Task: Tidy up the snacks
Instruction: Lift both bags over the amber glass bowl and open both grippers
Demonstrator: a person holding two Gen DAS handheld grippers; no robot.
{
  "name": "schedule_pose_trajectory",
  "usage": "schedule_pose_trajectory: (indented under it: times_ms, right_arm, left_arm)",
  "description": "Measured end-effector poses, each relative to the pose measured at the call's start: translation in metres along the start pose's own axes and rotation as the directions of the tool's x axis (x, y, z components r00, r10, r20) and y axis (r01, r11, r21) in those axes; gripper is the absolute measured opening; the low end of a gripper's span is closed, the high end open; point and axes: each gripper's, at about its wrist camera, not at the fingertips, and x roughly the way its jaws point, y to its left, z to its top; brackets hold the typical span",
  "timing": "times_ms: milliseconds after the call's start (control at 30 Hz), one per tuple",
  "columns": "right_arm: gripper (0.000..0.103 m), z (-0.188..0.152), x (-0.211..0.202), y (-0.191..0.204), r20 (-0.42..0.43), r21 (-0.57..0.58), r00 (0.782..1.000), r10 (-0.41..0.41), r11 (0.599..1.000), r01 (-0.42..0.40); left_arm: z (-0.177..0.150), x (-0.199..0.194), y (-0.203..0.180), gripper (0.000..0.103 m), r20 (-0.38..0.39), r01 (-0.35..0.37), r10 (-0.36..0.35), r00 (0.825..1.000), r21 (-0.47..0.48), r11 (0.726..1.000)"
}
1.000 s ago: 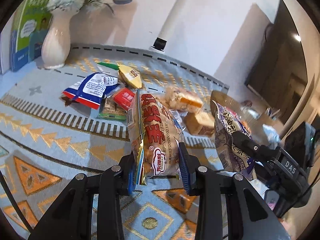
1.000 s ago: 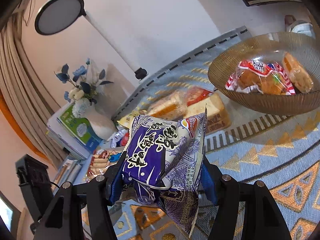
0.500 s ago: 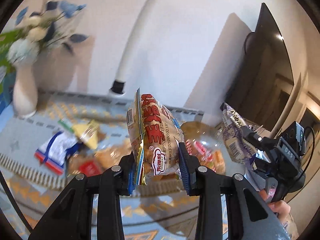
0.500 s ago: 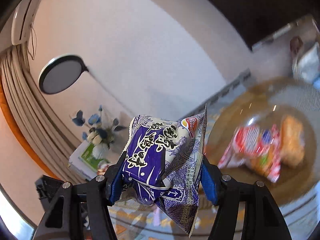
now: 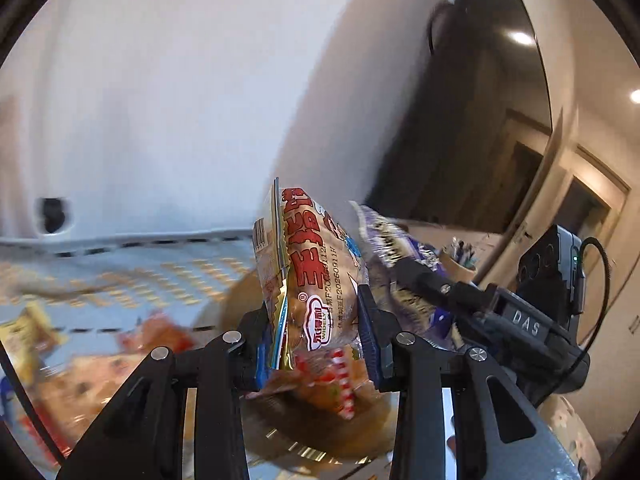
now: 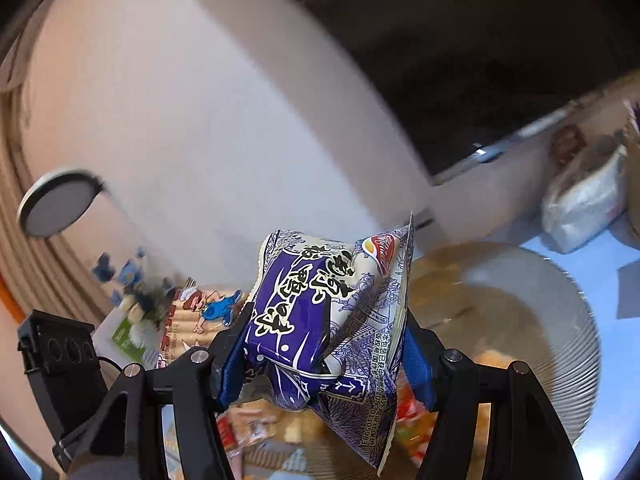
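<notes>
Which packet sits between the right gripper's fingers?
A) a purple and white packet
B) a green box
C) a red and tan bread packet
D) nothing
A: in the right wrist view the right gripper pinches a purple and white packet between its blue pads, above the bowl.

left gripper: bread packet upright between its jaws, which are opening; above the glass bowl
right gripper: seaweed snack bag between its pads, above the bowl
right gripper from the left wrist: just right of the bread packet
bowl: wrapped snacks inside, under both bags
tablecloth: loose snack packs lie left of the bowl
television: on the wall behind, right
</notes>
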Motion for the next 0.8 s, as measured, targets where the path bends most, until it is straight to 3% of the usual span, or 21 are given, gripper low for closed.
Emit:
schedule_pose_trajectory:
  times_ms: [33,100,133,233,367,567,733,800]
  right_arm:
    - [0.066,0.002,0.003,-0.007,-0.020,0.000,0.999,-0.028,1.000,0.028]
    - [0.074,0.004,0.011,-0.019,-0.065,0.006,0.991,-0.116,0.993,0.116]
    - [0.087,0.003,0.010,-0.024,-0.079,0.014,0.985,-0.151,0.988,0.152]
    - [0.091,0.001,0.004,-0.035,-0.076,0.040,0.985,-0.156,0.986,0.159]
    - [0.091,0.000,-0.003,-0.036,-0.077,0.068,0.986,-0.145,0.986,0.151]
    - [0.092,-0.007,-0.007,-0.006,-0.061,0.067,0.990,-0.130,0.989,0.134]
    - [0.093,-0.017,-0.006,0.022,-0.074,0.048,0.990,-0.117,0.992,0.120]
    - [0.093,-0.022,-0.005,0.034,-0.073,0.027,0.990,-0.122,0.992,0.125]
  left_arm:
    - [0.001,0.015,-0.002,0.041,-0.024,-0.008,0.008,1.000,-0.009,1.000]
    - [0.003,0.037,-0.002,0.095,-0.078,-0.084,0.082,0.994,-0.020,0.996]
    - [0.003,0.045,0.000,0.102,-0.104,-0.141,0.138,0.985,-0.026,0.990]
    - [0.000,0.041,0.003,0.102,-0.121,-0.152,0.148,0.982,-0.022,0.988]
    - [-0.004,0.022,0.005,0.102,-0.092,-0.258,0.263,0.960,0.061,0.964]
    - [-0.006,-0.001,0.018,0.102,-0.093,-0.329,0.338,0.937,0.105,0.939]
    - [-0.011,-0.023,0.032,0.102,-0.103,-0.363,0.370,0.923,0.081,0.928]
    - [-0.012,-0.032,0.042,0.102,-0.115,-0.393,0.398,0.910,0.064,0.917]
